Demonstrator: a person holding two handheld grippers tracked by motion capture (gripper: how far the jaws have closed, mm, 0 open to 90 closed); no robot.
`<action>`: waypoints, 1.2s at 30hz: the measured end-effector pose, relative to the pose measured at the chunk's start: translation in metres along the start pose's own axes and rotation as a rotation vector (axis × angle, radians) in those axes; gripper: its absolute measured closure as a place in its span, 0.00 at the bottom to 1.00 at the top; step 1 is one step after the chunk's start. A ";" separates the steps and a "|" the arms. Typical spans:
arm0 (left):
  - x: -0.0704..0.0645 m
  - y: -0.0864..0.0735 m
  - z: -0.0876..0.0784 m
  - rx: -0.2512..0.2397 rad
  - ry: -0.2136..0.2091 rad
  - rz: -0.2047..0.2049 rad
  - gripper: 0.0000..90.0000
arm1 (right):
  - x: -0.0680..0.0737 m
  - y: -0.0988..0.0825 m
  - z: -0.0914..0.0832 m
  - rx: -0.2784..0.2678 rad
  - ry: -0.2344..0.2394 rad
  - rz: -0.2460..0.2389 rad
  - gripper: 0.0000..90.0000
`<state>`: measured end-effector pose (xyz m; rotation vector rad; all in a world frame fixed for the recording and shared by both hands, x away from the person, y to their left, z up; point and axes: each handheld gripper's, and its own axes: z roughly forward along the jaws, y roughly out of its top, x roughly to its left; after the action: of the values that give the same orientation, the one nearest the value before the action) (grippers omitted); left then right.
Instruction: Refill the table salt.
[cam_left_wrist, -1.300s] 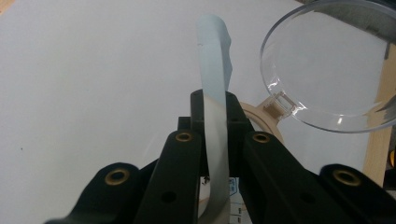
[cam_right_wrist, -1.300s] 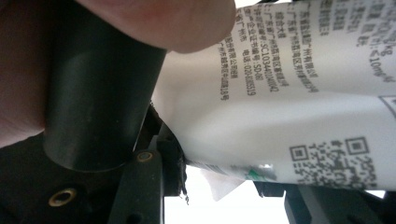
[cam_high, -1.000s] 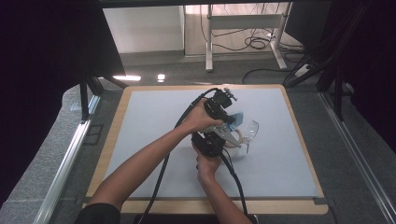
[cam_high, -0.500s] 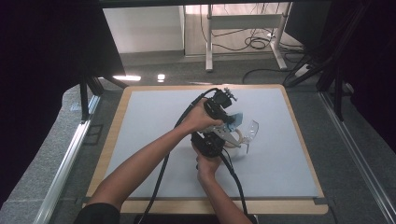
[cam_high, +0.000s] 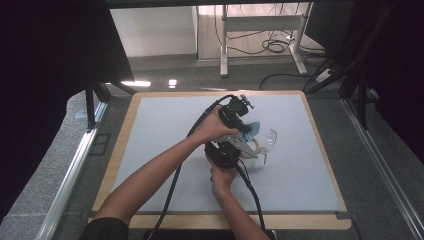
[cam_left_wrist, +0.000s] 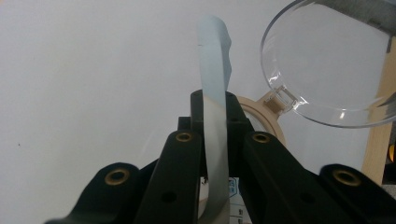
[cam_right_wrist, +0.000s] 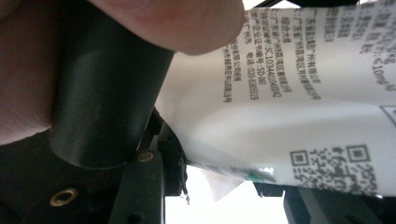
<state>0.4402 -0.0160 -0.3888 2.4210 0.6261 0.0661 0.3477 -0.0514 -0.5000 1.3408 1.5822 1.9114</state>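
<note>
Grey mat (cam_high: 165, 150) carries the work: above its middle, the left gripper (cam_left_wrist: 215, 135) clamps a pale blue packet (cam_left_wrist: 214, 60) edge-on, while the right gripper (cam_right_wrist: 224, 182) pinches its printed end. Beside them, clear glasses (cam_high: 267, 140) could be knocked if the packet tears suddenly.

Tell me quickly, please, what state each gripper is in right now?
Left gripper: shut on the pale blue packet.
Right gripper: state cannot be told; a printed white packet lies close before it.

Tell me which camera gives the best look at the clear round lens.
The left gripper view: the clear lens fills its upper right corner, rim and tan frame sharp. The high view shows it small on the mat beside the grippers. The right gripper view faces a printed packet.
</note>
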 end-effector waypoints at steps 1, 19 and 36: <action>0.000 0.000 0.000 -0.003 -0.002 -0.002 0.97 | 0.000 0.000 0.000 0.000 0.000 0.000 0.69; 0.000 -0.002 0.000 -0.002 -0.004 -0.007 0.97 | 0.000 -0.001 0.000 0.006 0.000 -0.002 0.69; 0.001 -0.002 0.000 0.003 -0.004 -0.005 0.97 | 0.001 -0.002 0.000 0.003 0.002 0.001 0.69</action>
<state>0.4398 -0.0139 -0.3902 2.4215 0.6311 0.0586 0.3472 -0.0502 -0.5011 1.3413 1.5864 1.9127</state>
